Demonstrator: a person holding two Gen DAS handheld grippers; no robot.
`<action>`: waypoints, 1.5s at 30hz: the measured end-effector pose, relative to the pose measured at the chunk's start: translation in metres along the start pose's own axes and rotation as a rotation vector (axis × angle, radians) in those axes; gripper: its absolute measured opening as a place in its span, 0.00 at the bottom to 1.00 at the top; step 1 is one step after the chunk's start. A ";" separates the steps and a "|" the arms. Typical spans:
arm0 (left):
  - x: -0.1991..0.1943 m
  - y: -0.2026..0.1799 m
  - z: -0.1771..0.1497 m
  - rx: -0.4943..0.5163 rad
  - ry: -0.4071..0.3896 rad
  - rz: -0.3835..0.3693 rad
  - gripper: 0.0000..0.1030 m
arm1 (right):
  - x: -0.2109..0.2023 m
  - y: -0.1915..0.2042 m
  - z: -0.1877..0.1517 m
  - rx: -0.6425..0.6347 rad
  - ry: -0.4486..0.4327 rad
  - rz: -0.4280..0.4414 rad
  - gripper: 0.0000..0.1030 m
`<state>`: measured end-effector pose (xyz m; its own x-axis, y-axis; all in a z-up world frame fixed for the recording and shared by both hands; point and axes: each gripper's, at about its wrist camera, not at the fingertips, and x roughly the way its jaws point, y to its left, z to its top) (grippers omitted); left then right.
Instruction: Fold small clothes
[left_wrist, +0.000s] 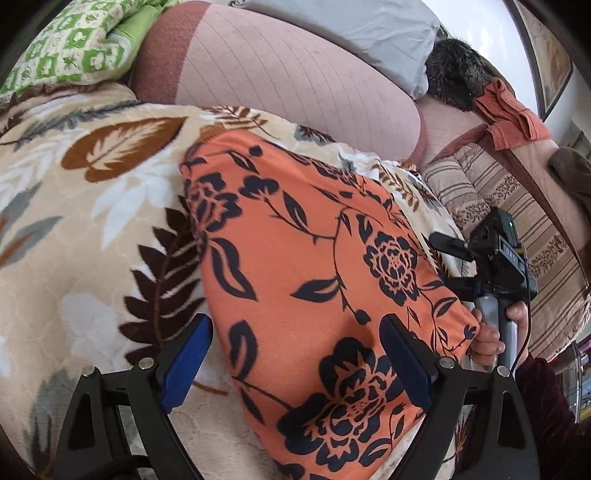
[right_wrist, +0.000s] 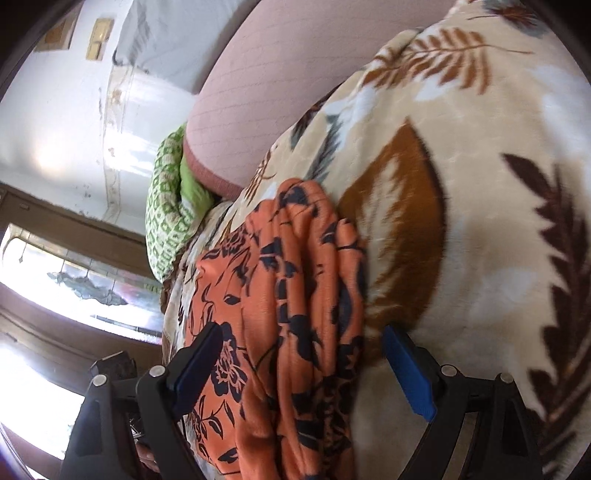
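- Orange floral garment (left_wrist: 314, 258) lies on the leaf-print blanket (left_wrist: 92, 206), spread mostly flat in the left wrist view; the right wrist view shows one end bunched into ridges (right_wrist: 295, 280).
- Looks like thin knit: light, soft, floppy, no stiffness. I judge it will sag and drape from whatever point I lift, and stretch a bit if pulled.
- Plush blanket underneath probably clings, so dragging would rumple it; lifting clear seems safer.
- Best hold, I think: edges or corners, pinching one layer only. The bunched end needs smoothing first or I'd catch several folds.
- My left fingers (left_wrist: 295, 365) stand wide, empty, straddling the near part of the cloth; whether the pads touch it I cannot tell.
- My right fingers (right_wrist: 306, 373) also wide, empty, one on each side of the bunched end.
- My right hand (left_wrist: 491, 339) on its handle shows just beside the garment's far corner.
- Around: pink cushion (left_wrist: 288, 81), green patterned pillow (left_wrist: 74, 48), striped bedding (left_wrist: 509, 221).
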<state>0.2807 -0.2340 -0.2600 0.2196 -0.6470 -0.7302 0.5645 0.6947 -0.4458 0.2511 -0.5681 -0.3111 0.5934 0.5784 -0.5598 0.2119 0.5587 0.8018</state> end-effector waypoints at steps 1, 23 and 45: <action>0.002 0.000 -0.001 -0.004 0.008 -0.005 0.89 | 0.005 0.002 0.000 -0.003 0.013 0.007 0.87; -0.023 0.020 0.001 -0.118 -0.038 -0.128 0.43 | 0.031 0.097 -0.040 -0.154 0.073 -0.110 0.48; -0.117 0.055 -0.095 -0.101 0.052 0.122 0.48 | 0.055 0.136 -0.156 -0.075 0.107 -0.132 0.48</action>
<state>0.2105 -0.0901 -0.2480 0.2391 -0.5405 -0.8066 0.4524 0.7971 -0.4000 0.1914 -0.3675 -0.2660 0.4774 0.5547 -0.6815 0.2220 0.6743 0.7043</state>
